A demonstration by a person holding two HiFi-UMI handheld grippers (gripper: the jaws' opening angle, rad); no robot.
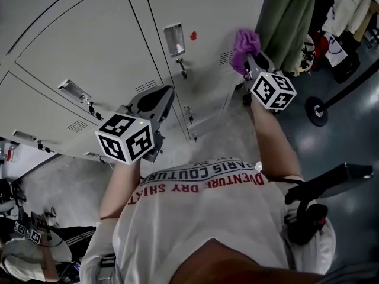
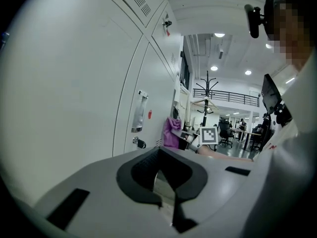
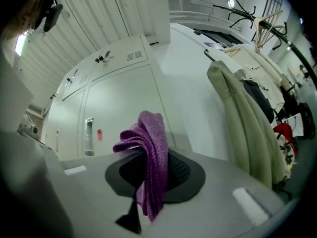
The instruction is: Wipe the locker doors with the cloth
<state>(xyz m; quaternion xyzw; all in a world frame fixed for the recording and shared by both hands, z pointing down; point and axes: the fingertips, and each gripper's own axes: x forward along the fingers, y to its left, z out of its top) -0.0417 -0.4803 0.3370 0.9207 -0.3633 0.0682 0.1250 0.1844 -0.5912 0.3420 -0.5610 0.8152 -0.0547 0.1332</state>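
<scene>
Left gripper [image 1: 155, 99] is low, in front of the lower doors, jaws together with nothing between them. Right gripper [image 1: 251, 64] is higher and further out, jaws clamped on the purple cloth [image 1: 244, 43]. The cloth is bunched: one fold sticks up past the tips, and a tail hangs down through the jaws in the right gripper view. It sits at the right edge of the right-hand locker door [image 1: 201, 16], by the vent [image 1: 225, 57]; can't tell if it touches metal. Handle [image 1: 173, 40] and red sticker [image 1: 193, 35] are left of it. Green coat [image 1: 290, 16] hangs just right of the lockers.
</scene>
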